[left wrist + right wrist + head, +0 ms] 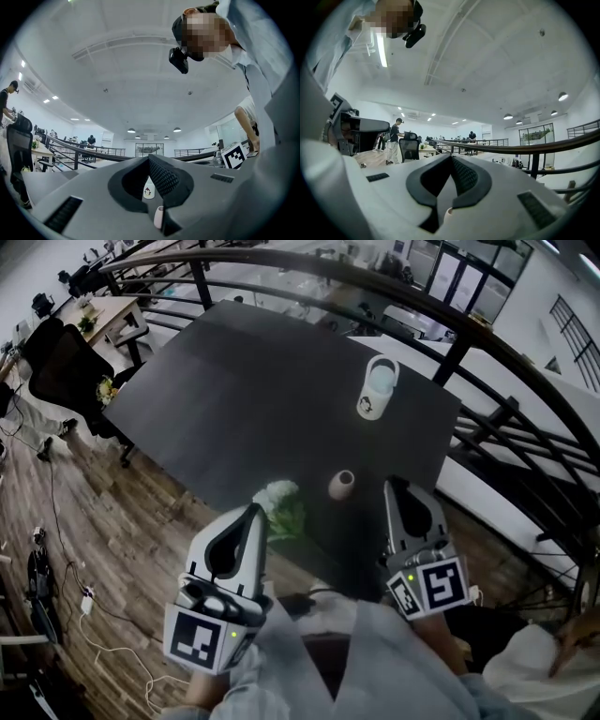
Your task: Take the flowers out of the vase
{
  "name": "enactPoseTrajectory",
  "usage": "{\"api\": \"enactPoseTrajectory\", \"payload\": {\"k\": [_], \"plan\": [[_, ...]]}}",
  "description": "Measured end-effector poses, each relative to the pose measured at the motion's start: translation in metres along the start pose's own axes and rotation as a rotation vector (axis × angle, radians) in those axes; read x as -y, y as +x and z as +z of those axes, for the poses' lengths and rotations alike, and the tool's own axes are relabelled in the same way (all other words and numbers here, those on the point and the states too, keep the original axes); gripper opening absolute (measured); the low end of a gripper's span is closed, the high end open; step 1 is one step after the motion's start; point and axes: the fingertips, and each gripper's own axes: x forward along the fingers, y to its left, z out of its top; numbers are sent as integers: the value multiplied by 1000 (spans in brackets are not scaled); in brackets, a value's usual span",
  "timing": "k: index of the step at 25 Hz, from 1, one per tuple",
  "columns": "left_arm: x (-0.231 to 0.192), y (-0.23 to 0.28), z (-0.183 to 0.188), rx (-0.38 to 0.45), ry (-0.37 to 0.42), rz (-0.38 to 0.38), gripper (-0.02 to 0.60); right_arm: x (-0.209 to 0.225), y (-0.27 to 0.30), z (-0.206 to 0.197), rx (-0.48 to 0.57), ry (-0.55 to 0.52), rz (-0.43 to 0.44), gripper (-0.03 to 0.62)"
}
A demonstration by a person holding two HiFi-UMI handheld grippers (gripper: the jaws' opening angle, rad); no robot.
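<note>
A small pink vase [342, 485] stands empty near the front edge of the black table [244, 399]. The white flowers with green leaves [282, 509] lie just left of it, right beside the tip of my left gripper [255, 511]. That gripper's jaws meet, and in the left gripper view nothing shows between them [150, 158]; the vase [159, 217] is seen through the gap below the tips. My right gripper [395, 483] hovers to the right of the vase, shut and empty [451, 157].
A white cup with a penguin print [378, 388] stands further back on the table. A curved black railing [487, 352] runs behind and to the right. An office chair [66, 371] stands at the left, and a person's sleeve [539, 671] shows at the bottom right.
</note>
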Motion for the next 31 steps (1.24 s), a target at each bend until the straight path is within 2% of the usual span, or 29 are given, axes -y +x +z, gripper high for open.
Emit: {"api": "enactPoseTrajectory", "payload": {"k": [31], "plan": [[-9,-5,-1,0,1,33,-3,-20,11,-10,-36,16,85,-3]]}}
